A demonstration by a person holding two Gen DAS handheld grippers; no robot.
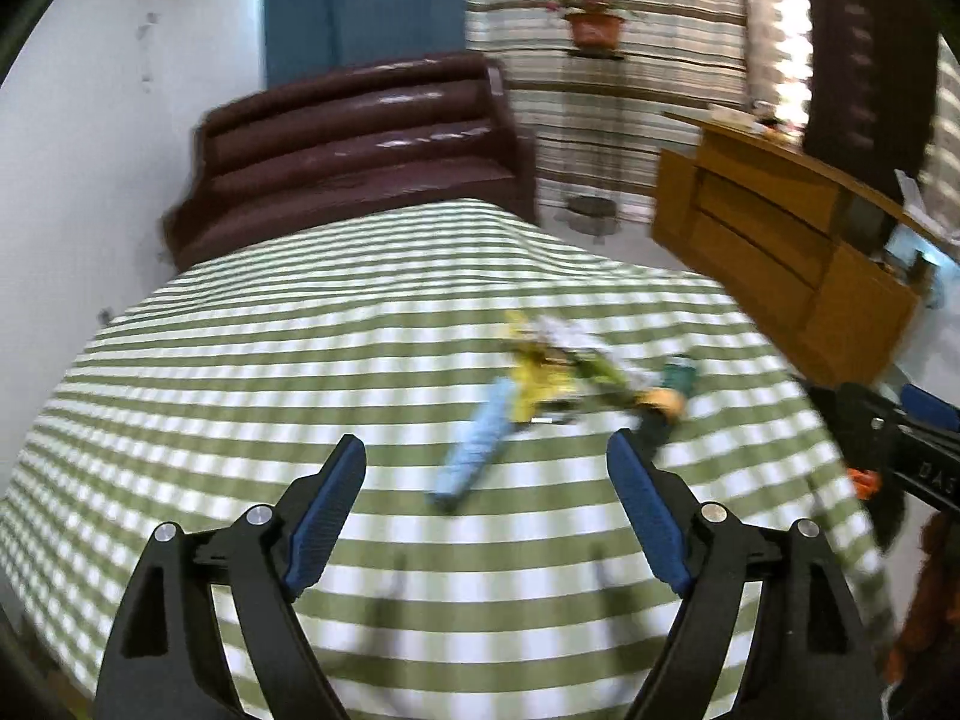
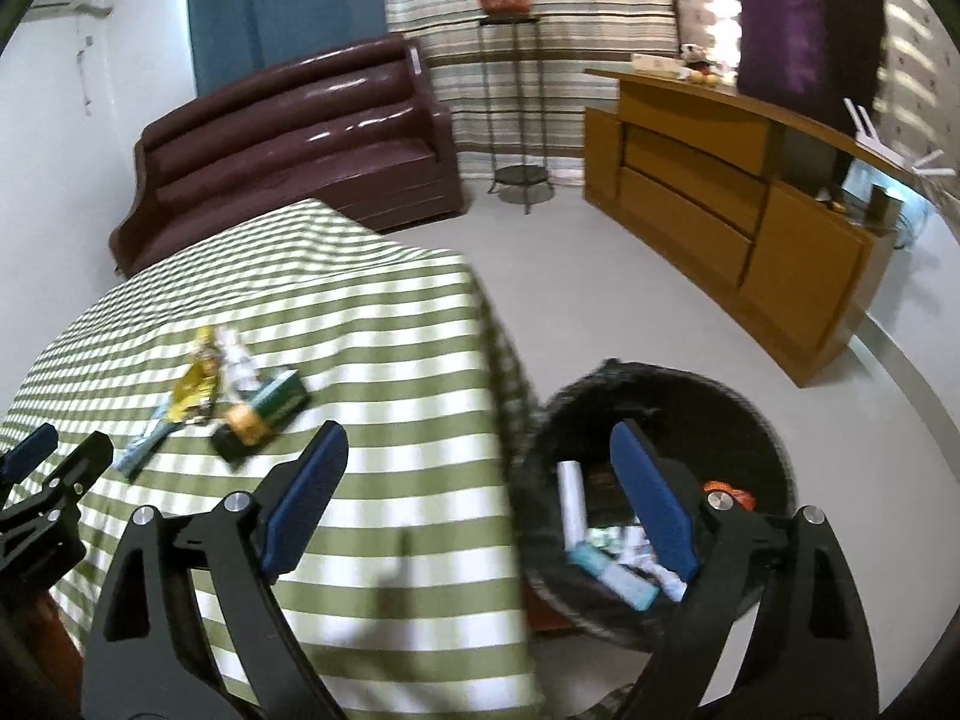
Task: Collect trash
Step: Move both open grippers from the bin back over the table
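Both grippers are seen with their blue pads spread wide and nothing held between them. The left gripper (image 1: 486, 450) is held over the table with the green and white striped cloth (image 1: 240, 372), and the right gripper (image 2: 480, 438) is held over the table edge beside the black bin (image 2: 750, 414). A small heap of trash (image 2: 222, 396) is left on the cloth: a yellow wrapper (image 1: 534, 384), a light blue packet (image 1: 474, 450) and a green box (image 2: 282, 399). More trash is seen inside the bin on the floor.
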